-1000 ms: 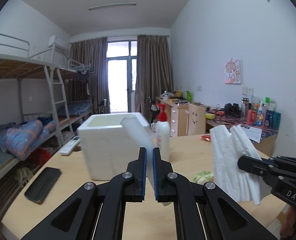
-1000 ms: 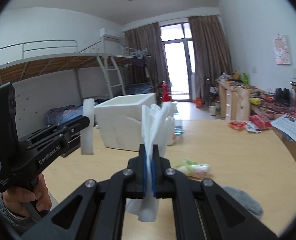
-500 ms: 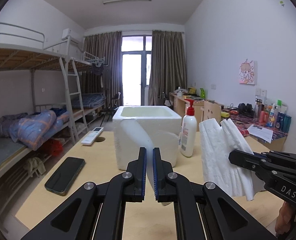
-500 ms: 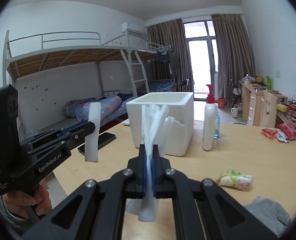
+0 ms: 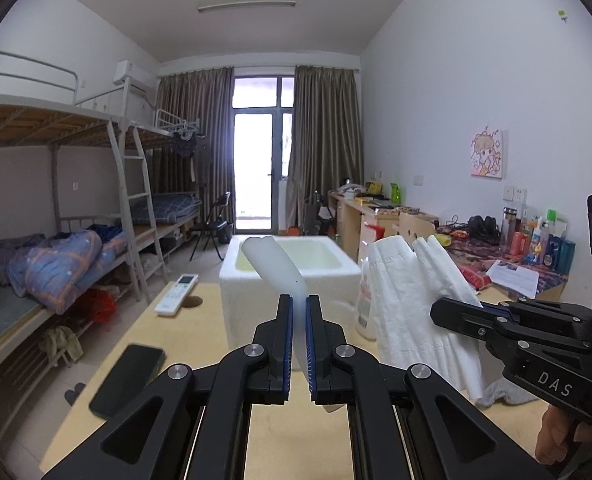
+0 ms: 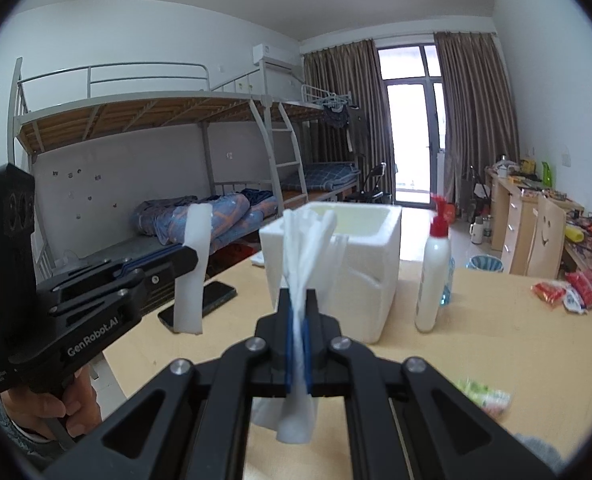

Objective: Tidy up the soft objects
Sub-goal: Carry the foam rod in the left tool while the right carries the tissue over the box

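My left gripper is shut on a white foam strip that sticks up and leans left; the strip also shows in the right wrist view. My right gripper is shut on a bunch of white tissue paper, also seen in the left wrist view. Both are held above the wooden table, in front of an open white foam box.
A white pump bottle stands right of the box. A black phone and a white remote lie on the table's left. A grey cloth and a green-white packet lie near the right. Bunk beds stand left.
Both grippers have risen and tilted so the box's open top now shows. The strip and tissue stay gripped and are closer to the box.
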Motion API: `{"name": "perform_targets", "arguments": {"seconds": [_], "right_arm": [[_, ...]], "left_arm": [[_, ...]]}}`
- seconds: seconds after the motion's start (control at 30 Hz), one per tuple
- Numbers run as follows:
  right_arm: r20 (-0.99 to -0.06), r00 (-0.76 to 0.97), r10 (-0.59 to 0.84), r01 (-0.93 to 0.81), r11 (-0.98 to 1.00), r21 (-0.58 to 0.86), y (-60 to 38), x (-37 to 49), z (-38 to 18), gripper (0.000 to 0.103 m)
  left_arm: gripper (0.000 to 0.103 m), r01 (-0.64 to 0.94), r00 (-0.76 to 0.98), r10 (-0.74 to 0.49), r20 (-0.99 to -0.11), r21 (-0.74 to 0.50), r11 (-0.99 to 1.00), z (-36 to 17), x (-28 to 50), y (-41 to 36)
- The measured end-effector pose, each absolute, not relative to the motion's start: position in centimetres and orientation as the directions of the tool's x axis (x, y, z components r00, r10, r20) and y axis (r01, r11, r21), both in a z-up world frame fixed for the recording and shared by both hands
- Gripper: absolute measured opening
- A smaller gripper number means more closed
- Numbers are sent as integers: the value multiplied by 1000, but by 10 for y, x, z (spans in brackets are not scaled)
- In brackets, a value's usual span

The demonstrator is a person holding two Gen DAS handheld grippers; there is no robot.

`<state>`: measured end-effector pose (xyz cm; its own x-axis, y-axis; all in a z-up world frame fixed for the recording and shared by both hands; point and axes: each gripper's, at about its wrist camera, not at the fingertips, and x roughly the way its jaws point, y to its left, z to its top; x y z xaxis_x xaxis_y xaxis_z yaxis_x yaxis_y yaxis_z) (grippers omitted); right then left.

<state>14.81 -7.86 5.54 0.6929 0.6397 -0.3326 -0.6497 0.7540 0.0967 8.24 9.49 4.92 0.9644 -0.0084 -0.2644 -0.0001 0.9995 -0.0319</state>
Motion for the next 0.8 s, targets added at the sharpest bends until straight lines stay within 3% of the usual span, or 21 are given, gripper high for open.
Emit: {"name": "perform_targets", "arguments": {"seconds": [0.8], "right_arm": [[-319, 702, 637, -654, 754, 64, -51, 189, 88, 6]], "left_arm": [[6, 46, 964, -49, -262, -17, 999, 86, 145, 110]]}}
